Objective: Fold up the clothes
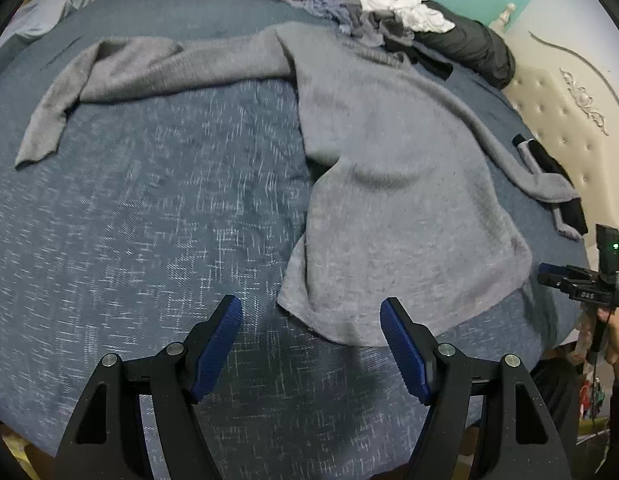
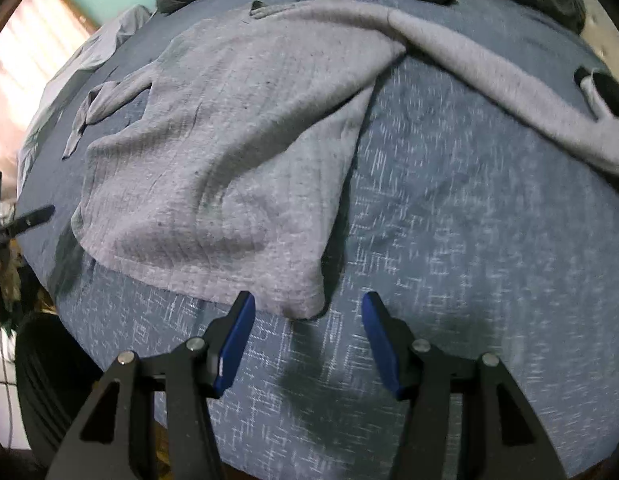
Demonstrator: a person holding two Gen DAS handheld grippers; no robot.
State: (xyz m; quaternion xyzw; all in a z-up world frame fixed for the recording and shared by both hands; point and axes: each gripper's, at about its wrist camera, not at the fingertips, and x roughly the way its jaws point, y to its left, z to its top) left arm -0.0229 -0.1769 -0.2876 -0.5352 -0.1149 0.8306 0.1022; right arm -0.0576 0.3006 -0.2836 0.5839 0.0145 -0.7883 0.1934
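In the left wrist view, the left gripper fills the bottom of the frame, its blue pads spread wide with nothing between them, angled down over the blue bedspread. Just beyond the right pad lies the hem of the grey sweater, which runs up the middle of the frame, one sleeve stretching to the upper left and the other trailing to the right edge beside a black garment. At the far right edge a hand holds the right gripper, seen side on. Farther back, a heap of clothes sits against a dark rolled blanket, with a padded headboard at upper right. In the right wrist view, the right gripper points steeply down, pads apart and empty, the sweater's hem corner lying just ahead between the fingertips without touching them.
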